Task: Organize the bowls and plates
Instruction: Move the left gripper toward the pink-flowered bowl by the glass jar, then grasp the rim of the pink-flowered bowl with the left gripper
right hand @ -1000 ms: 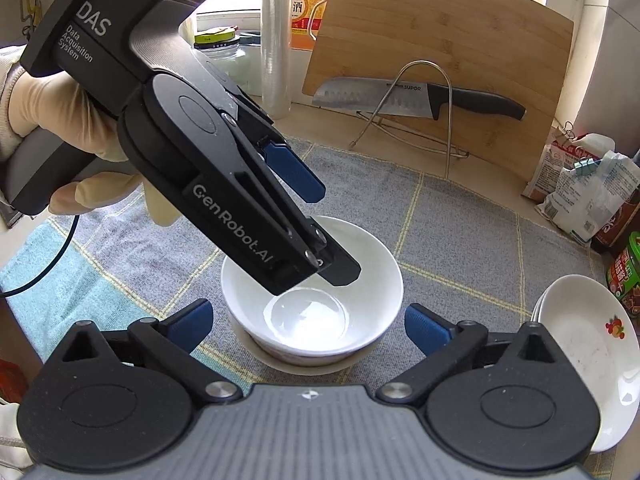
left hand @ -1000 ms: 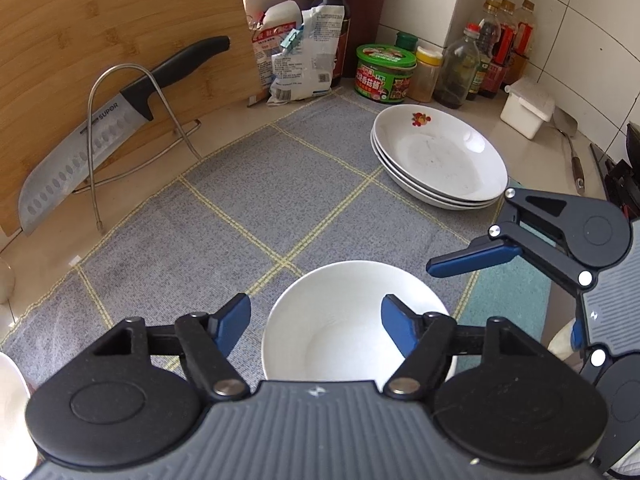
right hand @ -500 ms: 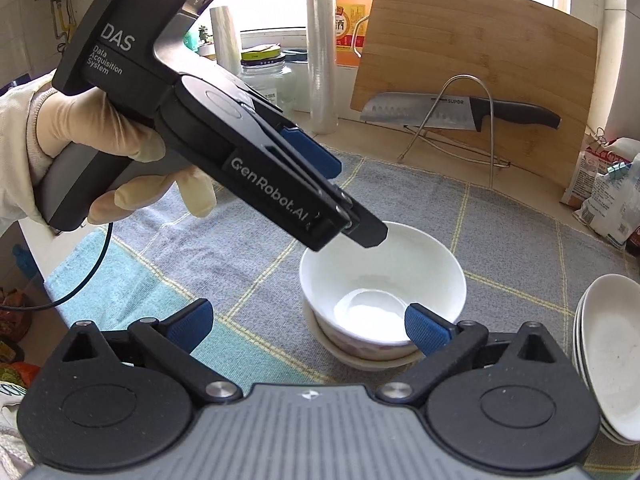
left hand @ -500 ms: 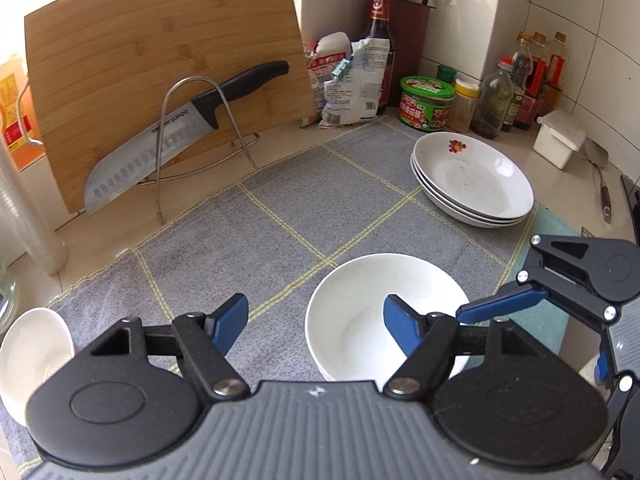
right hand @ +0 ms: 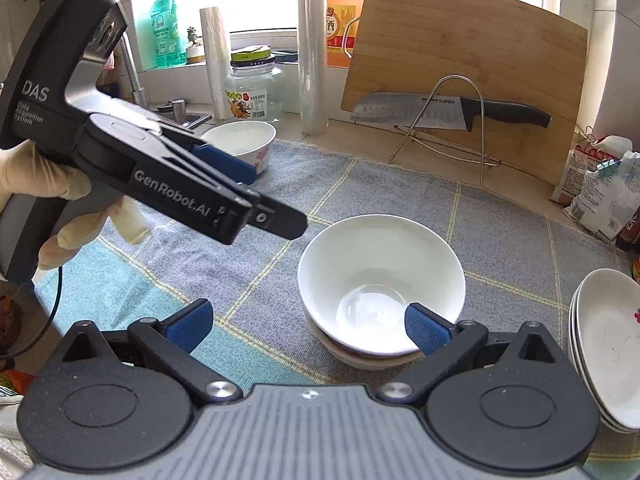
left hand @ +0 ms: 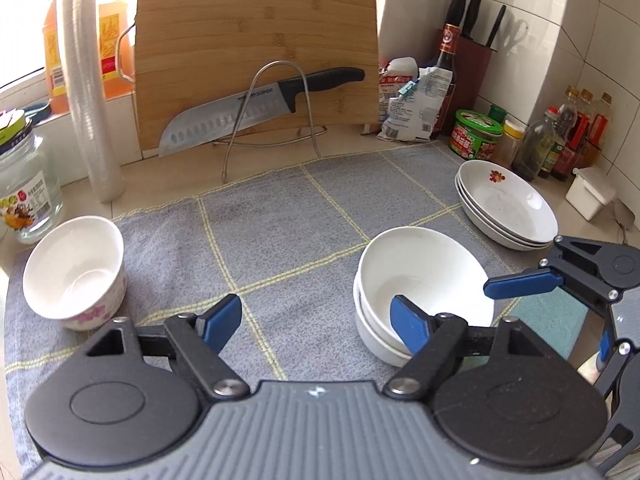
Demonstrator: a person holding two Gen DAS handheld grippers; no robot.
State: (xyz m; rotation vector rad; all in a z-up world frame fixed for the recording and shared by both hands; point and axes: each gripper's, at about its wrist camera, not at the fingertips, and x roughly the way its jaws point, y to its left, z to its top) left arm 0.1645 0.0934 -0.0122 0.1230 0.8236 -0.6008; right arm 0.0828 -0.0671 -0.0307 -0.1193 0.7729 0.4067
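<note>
Two white bowls (left hand: 424,276) sit nested in a stack (right hand: 380,276) on the grey checked cloth (left hand: 280,216). My left gripper (left hand: 316,320) hovers over the cloth just left of that stack, its jaws opening with nothing between them. Seen from the right wrist, the left gripper (right hand: 260,196) is held by a gloved hand (right hand: 48,188). A flowered bowl (left hand: 74,272) stands alone at the cloth's left end (right hand: 244,140). My right gripper (right hand: 308,328) is open in front of the stack, its right pad (right hand: 426,330) by the near rim. Three stacked plates (left hand: 506,204) lie at the right.
A cutting board (left hand: 256,56) and a knife (left hand: 256,108) on a wire stand are at the back. A glass jar (left hand: 28,184) and a roll of film (left hand: 88,92) stand at the left. Bottles, a tin and bags crowd the right corner. The plates (right hand: 608,344) lie by the right edge.
My left gripper has drawn back and swung left, away from the stacked bowls, with its jaws spreading wider. The flowered bowl has come into its view. The right gripper shifted only slightly.
</note>
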